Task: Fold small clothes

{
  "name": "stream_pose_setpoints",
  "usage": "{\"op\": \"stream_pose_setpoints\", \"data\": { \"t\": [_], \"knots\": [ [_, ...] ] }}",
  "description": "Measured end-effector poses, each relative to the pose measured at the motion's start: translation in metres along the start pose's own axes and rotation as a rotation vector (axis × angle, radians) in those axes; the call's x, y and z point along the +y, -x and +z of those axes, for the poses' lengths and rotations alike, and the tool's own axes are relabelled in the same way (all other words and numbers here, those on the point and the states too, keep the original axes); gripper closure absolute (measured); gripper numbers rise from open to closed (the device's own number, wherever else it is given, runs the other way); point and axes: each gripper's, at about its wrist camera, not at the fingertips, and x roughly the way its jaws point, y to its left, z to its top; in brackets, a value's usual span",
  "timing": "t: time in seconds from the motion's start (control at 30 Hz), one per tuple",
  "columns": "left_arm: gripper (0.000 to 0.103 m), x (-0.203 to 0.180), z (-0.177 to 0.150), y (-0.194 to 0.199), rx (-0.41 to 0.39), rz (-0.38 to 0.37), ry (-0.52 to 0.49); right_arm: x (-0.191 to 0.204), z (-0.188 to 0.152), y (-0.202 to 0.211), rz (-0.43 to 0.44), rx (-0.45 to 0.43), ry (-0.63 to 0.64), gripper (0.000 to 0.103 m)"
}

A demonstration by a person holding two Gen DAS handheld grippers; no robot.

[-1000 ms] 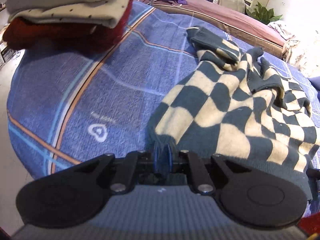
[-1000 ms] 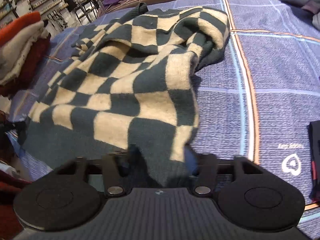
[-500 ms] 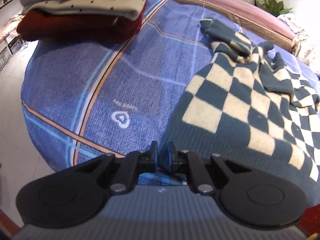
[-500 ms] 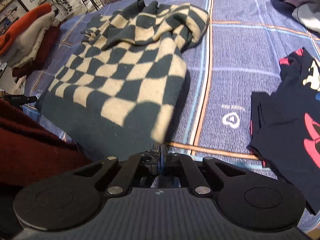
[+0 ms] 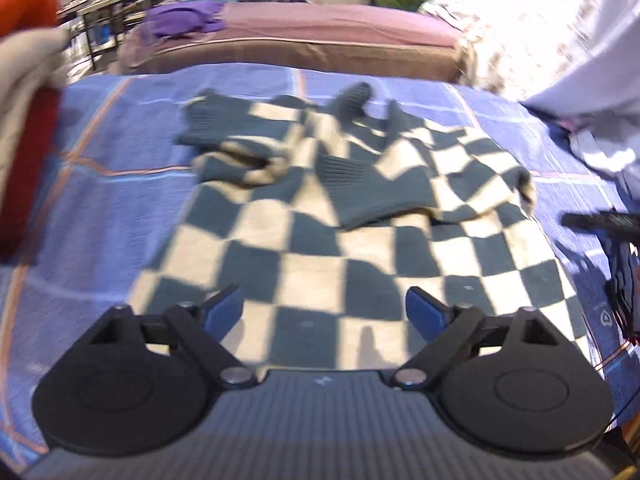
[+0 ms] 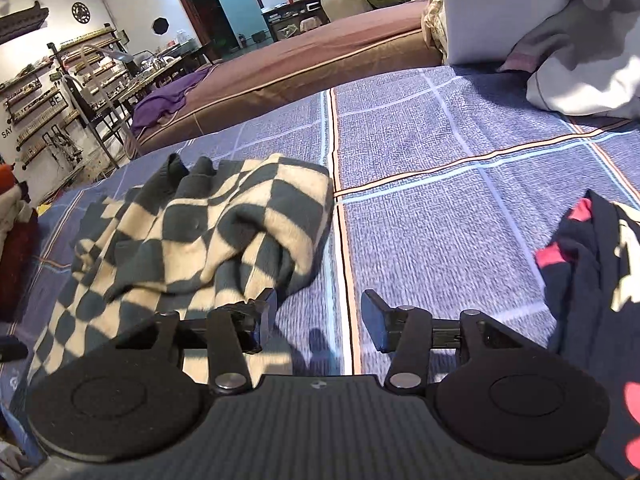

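Both claws have let go. A moment ago each was pinched on the near hem of the checkered sweater [image 5: 320, 248]; now the left claw [image 5: 325, 312] stands wide apart above the garment's lower half, and the right claw [image 6: 319, 320] is also apart, off the sweater's right edge with only the blue plaid bedcover [image 6: 420, 208] between its tips. That suggests the spreading step is over — the sweater has been dragged out and laid down, and the actual folding is yet to begin.

The sweater lies on the bedcover, near the middle, its body fairly flat toward the claws. The far end is not tidy: one dark ribbed cuff [image 5: 372, 188] is thrown back across the chest, the other sleeve is bunched at the upper left, and the right wrist view shows the right side humped up in a thick roll. A stack of folded clothes [image 5: 24, 120] sits at the left; a black printed shirt [image 6: 592, 280] waits at the right.
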Motion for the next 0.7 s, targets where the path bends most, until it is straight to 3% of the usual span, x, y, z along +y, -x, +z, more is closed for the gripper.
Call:
{"op": "stream_pose_setpoints", "data": {
  "t": [0.1,0.23,0.3,0.4,0.63,0.7],
  "knots": [
    [0.012,-0.034,0.001,-0.028,0.071,-0.038,-0.06,0.006,0.001,-0.038,-0.027,0.036,0.027,0.029],
    [0.012,-0.064,-0.016,-0.044,0.149,-0.071,-0.121,0.008,-0.002,-0.057,0.011,0.004,0.017,0.052],
    [0.012,-0.069,-0.025,-0.044,0.167,-0.089,-0.134,0.008,-0.001,-0.056,0.053,0.009,0.023,0.09],
    [0.011,-0.07,-0.031,-0.047,0.189,-0.087,-0.128,0.007,0.002,-0.04,0.017,-0.025,0.073,0.092],
    [0.007,-0.055,-0.023,-0.045,0.188,-0.12,-0.052,-0.028,0.039,0.038,-0.195,-0.197,0.189,0.097],
    [0.005,-0.057,-0.023,-0.045,0.183,-0.124,-0.057,-0.037,0.045,0.057,-0.306,-0.245,0.215,0.103]
  ]
}}
